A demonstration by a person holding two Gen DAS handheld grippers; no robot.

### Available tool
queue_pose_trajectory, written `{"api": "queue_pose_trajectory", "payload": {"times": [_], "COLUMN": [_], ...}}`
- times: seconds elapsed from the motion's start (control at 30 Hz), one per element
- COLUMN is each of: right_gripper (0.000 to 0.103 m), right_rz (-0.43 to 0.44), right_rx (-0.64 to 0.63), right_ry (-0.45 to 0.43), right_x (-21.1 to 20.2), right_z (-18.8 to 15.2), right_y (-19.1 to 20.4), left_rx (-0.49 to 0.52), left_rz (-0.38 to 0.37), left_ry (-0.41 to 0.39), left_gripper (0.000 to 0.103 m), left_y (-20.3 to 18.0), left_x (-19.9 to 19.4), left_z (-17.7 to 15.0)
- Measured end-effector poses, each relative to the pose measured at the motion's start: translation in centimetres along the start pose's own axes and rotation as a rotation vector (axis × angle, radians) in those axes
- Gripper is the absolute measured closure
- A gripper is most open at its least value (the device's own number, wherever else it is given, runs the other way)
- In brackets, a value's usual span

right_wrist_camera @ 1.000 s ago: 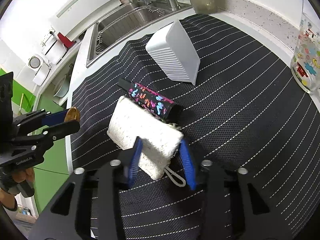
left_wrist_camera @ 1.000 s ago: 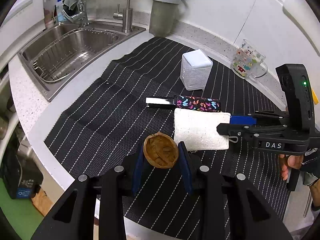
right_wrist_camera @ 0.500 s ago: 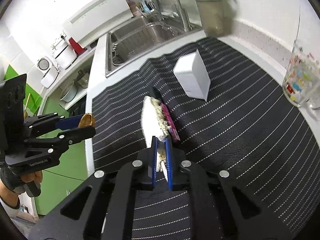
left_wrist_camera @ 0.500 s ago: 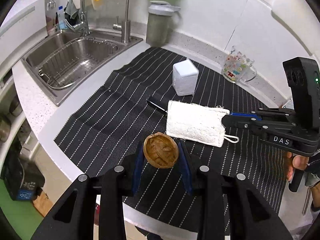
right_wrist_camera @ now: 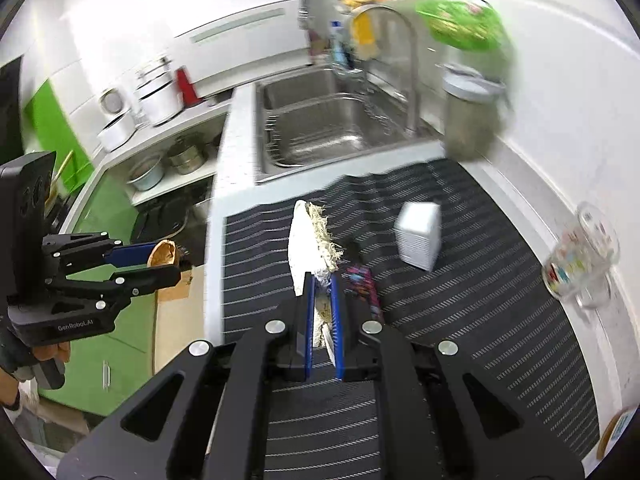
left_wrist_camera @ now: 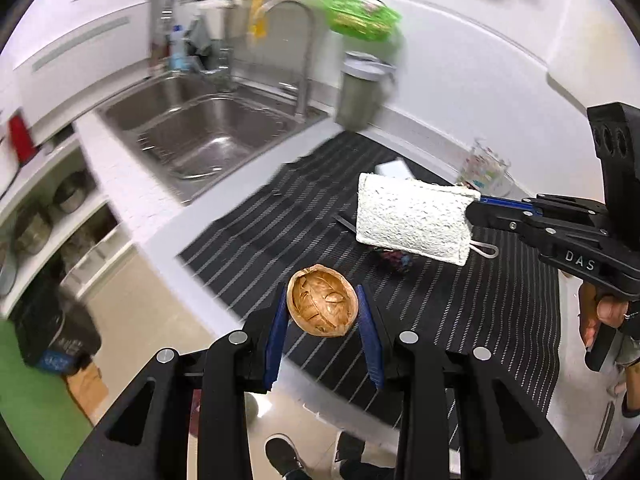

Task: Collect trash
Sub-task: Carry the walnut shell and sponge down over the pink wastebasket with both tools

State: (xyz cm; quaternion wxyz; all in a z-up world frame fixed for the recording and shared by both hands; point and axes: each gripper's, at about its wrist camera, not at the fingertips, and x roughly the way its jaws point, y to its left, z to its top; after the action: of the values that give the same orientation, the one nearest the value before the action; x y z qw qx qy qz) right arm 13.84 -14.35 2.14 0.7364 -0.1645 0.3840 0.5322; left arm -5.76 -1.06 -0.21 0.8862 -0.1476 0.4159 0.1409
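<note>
I hold two pieces of trash in the air above the striped surface (left_wrist_camera: pixel 460 312): my left gripper (left_wrist_camera: pixel 323 316) has its fingers clamped on a walnut shell (left_wrist_camera: pixel 322 306), my right gripper (right_wrist_camera: pixel 322 312) pinches a loofah pad (right_wrist_camera: pixel 306 240) by one end. The round shell could pop free if jolted

You can read two markings. In your left wrist view, the body of the right gripper (left_wrist_camera: pixel 476 205) carries the white letters "DAS". In your right wrist view, the body of the left gripper (right_wrist_camera: pixel 170 262) reads "GenRobot.AI". The prints on the glass mug (right_wrist_camera: pixel 580 258) are too blurred to read.
</note>
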Motion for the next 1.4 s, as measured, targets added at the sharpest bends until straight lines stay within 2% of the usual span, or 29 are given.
{"api": "queue_pose_trajectory", "payload": {"times": [0.33, 0.57, 0.73, 0.8, 0.97, 1.17, 1.3, 1.4], "right_gripper": [0.096, 0.096, 0.096, 0.096, 0.096, 0.096, 0.096, 0.096], "right_rz": [0.183, 0.235, 0.236, 0.232, 0.210, 0.183, 0.176, 0.171], "right_rx": [-0.166, -0.228, -0.239, -0.242, -0.268, -0.260, -0.253, -0.245], "right_ry": [0.045, 0.118, 0.155, 0.176, 0.215, 0.261, 0.287, 0.299], "right_x": [4.1, 8.6, 11.9, 14.0, 20.7, 30.1, 34.6, 37.2], "right_z": [1.1, 0.0, -1.2, -2.0, -5.5, -11.6, -14.7, -16.3], "right_y": [12.1, 20.3, 24.4, 25.3, 25.9, 24.4, 23.3, 22.7], "left_rx": [-0.187, -0.287, -0.317, -0.331, -0.357, -0.377, -0.393, -0.393], "left_rz": [0.161, 0.210, 0.211, 0.202, 0.183, 0.158, 0.142, 0.141], "left_ry": [-0.024, -0.013, 0.009, 0.025, 0.069, 0.117, 0.138, 0.150], "left_gripper": [0.069, 0.069, 0.069, 0.069, 0.069, 0.069, 0.069, 0.069], "left_y": [8.5, 14.8, 18.4, 19.7, 23.5, 26.9, 28.6, 29.4], "left_x": [-6.8, -9.0, -8.6, -7.4, -1.1, 8.9, 14.7, 17.5], "left_z": [-7.1, -12.3, -15.0, -16.3, -21.2, -27.2, -30.6, -32.0]}}
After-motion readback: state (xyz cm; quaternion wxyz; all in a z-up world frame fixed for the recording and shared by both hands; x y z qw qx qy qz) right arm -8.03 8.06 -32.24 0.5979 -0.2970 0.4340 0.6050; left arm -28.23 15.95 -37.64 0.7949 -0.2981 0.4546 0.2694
